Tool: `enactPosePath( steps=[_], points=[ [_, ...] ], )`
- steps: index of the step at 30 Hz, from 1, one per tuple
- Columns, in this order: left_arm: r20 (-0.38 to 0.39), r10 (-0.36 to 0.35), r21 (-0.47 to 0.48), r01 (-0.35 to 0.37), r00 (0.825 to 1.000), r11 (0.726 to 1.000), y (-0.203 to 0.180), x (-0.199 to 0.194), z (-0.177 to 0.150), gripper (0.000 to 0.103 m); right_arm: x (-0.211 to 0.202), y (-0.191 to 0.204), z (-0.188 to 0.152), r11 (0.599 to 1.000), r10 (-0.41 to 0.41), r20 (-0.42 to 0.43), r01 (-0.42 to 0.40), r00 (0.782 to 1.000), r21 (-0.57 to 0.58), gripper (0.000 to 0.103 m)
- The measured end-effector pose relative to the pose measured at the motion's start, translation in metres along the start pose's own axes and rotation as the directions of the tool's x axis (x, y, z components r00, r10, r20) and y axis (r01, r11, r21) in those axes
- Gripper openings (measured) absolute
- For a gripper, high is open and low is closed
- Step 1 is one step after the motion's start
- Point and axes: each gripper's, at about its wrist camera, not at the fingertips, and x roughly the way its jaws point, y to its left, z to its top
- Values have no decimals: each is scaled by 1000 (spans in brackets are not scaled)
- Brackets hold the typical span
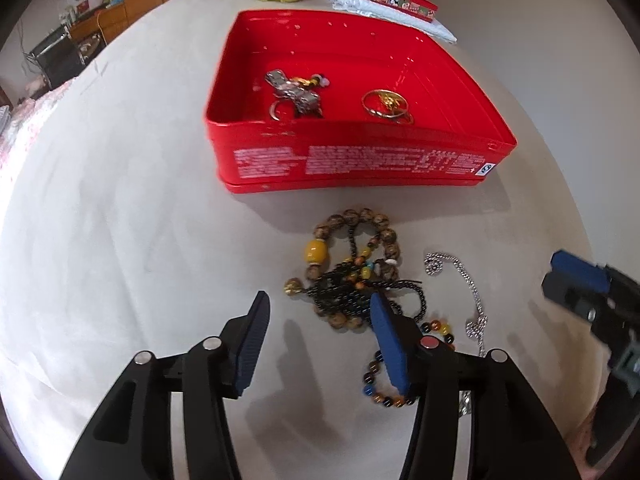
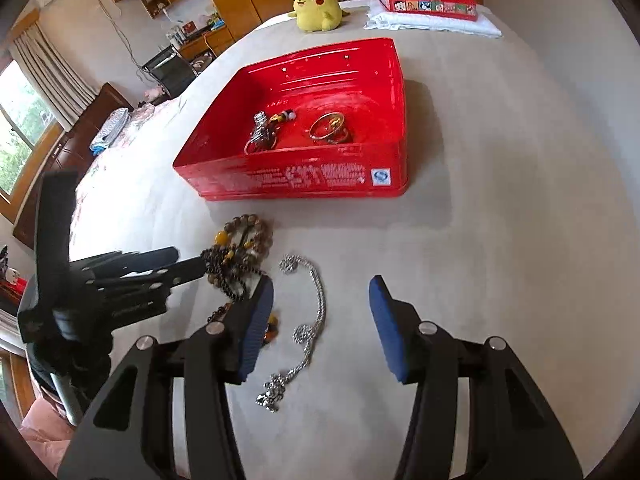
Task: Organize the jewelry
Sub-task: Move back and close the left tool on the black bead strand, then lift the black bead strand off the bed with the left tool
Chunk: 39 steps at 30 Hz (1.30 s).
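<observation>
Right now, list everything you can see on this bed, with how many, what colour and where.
Tin box: one, red, open, mid bed.
Keychain charm: one, silver with gold bits, inside the box, left.
Bangles: count unclear, gold, inside the box, right.
Bead strands: a tangled pile, brown, black and yellow, on the bed in front of the box.
Chain: one, silver, right of the beads.
Plush toy: one, yellow, far edge.
Lid: one, red with cartoon pictures, on folded white cloth.
Left claw: black with blue pads, open over the beads.
Right claw: same colours, open over the chain.
</observation>
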Motion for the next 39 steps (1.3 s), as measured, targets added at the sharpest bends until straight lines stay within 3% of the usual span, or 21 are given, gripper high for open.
enactPosePath(
  steps=[4,10,19,22,23,25,34,39],
  points=[
    [-25,-4,-18,4,1000,1000,-1,11,3,52,7,-2,-4,1000,19,-8,-19,1000,12,50],
    [-55,-64,-60,61,996,996,5,25,5,50,12,-4,-6,1000,22,-19,-22,1000,7,50],
    [-48,-143,-92,138,989,986,14,16,4,16,15,-6,-7,1000,23,-17,-23,1000,19,50],
    [-34,-173,-87,170,984,982,16,7,3,15,15,-8,-9,999,27,-17,-26,999,26,50],
    [-23,-181,-85,178,983,980,17,3,3,6,15,-8,-9,999,28,-17,-28,999,28,50],
    [2,-200,-78,199,980,977,19,-8,-1,3,15,-9,-9,999,30,-17,-30,999,28,50],
    [113,-223,-61,231,968,971,48,-57,-22,3,15,1,-12,999,52,-23,-52,998,9,50],
    [110,-176,-88,186,978,979,70,-59,-32,3,19,7,-12,998,61,-34,-61,998,6,50]
  ],
)
